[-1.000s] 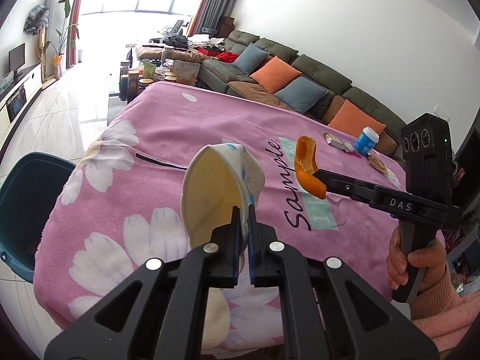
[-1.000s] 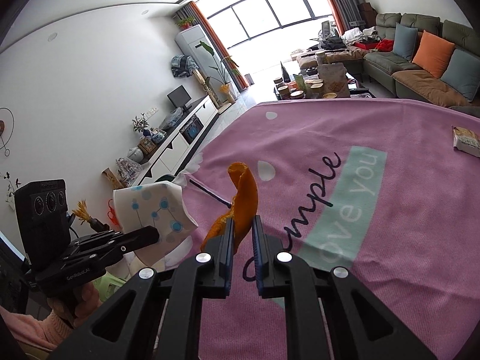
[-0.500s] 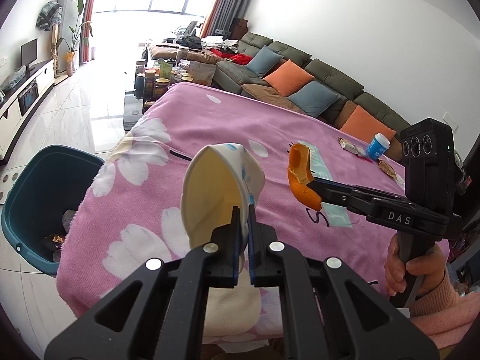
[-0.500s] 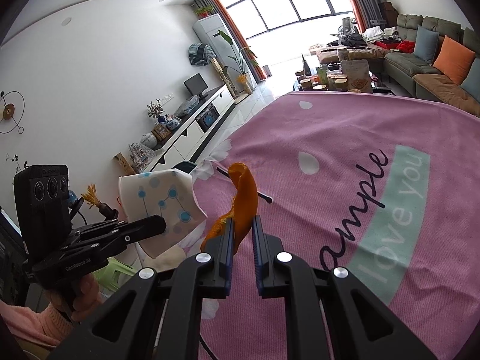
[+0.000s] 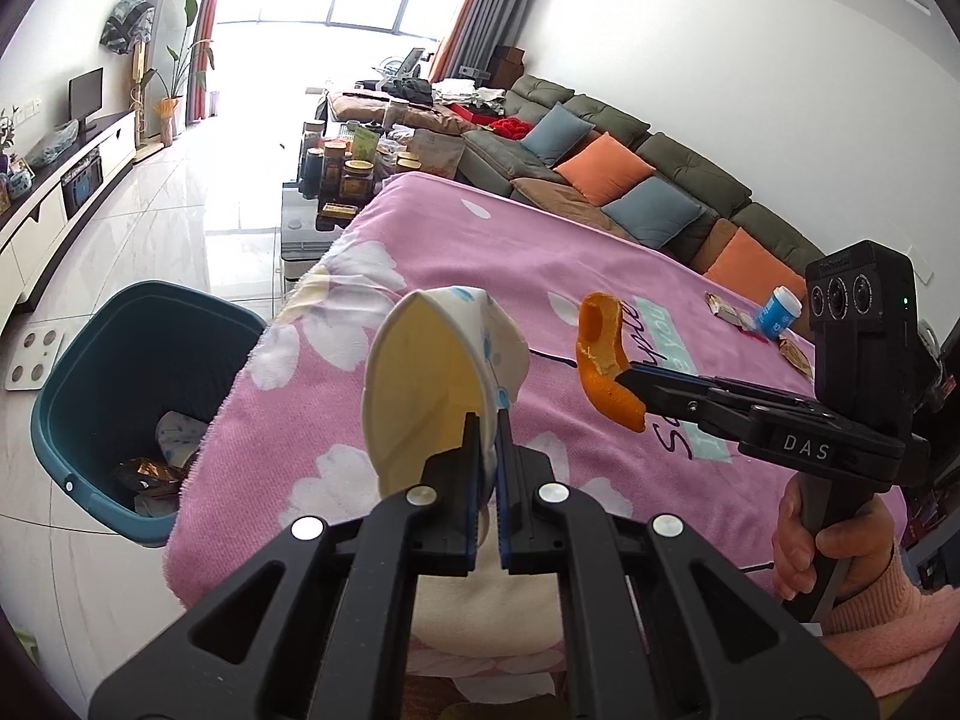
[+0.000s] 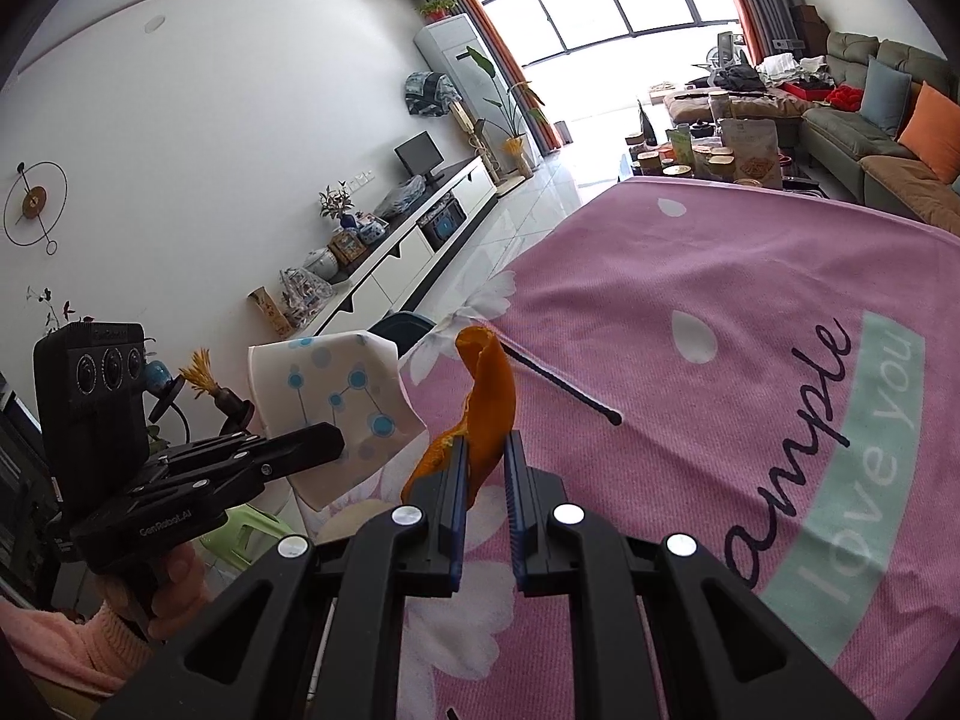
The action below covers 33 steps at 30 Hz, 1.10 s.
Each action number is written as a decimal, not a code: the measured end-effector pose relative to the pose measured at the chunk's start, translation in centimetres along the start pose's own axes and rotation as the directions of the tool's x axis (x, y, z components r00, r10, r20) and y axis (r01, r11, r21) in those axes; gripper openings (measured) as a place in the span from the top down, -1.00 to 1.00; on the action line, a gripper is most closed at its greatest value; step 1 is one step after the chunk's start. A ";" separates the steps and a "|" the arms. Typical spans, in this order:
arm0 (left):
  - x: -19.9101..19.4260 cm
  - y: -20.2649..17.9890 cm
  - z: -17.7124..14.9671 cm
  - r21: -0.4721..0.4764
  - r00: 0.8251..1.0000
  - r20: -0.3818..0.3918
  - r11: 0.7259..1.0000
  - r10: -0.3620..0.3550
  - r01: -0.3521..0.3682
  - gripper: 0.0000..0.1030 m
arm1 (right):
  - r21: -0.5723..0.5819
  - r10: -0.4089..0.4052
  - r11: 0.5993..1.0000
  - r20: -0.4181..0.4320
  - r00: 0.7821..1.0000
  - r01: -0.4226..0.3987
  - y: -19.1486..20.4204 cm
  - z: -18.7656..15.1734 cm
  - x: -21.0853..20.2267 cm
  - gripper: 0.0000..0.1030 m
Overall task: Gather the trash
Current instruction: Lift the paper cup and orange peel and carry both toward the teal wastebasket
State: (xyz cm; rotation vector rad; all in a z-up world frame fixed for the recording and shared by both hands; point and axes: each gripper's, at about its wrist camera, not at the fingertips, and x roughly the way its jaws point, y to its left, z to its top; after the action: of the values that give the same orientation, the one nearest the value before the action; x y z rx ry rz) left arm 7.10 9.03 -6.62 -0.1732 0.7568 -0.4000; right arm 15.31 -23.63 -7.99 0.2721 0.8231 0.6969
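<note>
- Plainly, both claws are loaded: the left gripper (image 5: 487,444) is clamped on a crushed paper cup (image 5: 441,372), and the right gripper (image 6: 485,468) is pinched on a curl of orange peel (image 6: 483,408).
- Both pieces hang in the air over the near-left corner of the pink blanket (image 5: 540,276) — neither touches the cloth.
- What the coming move turns on: the teal bin (image 5: 96,420) stands on the floor just beyond the blanket's left edge, to the left of and below both claws, with wrappers already inside.
- The cup is the nearer load — it sits between the bin and the peel, so I judge the left hand should drop first and the right follow across.
- The peel's long axis runs up and away from the jaws; the cup's open mouth faces the left camera.
- More litter waits at the far right edge: a small blue-and-white bottle (image 5: 777,313) and wrappers (image 5: 729,311).
</note>
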 end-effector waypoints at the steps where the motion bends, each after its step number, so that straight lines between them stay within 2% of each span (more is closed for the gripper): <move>1: -0.1 0.2 0.0 -0.003 1.000 0.001 1.000 0.003 -0.003 0.91 | -0.003 0.003 1.000 -0.002 1.000 -0.003 0.0 0.1 0.1 0.79; 33: -2.2 4.6 0.3 -0.077 0.994 0.030 0.992 0.104 -0.102 0.91 | -0.053 0.086 0.995 -0.073 0.994 -0.090 2.9 1.7 5.0 0.79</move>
State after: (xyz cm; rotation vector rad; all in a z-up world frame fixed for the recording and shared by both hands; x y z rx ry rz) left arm 7.25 14.15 -6.40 -0.2099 0.7447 -0.2702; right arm 17.63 -18.12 -8.41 0.2349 0.8612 0.8152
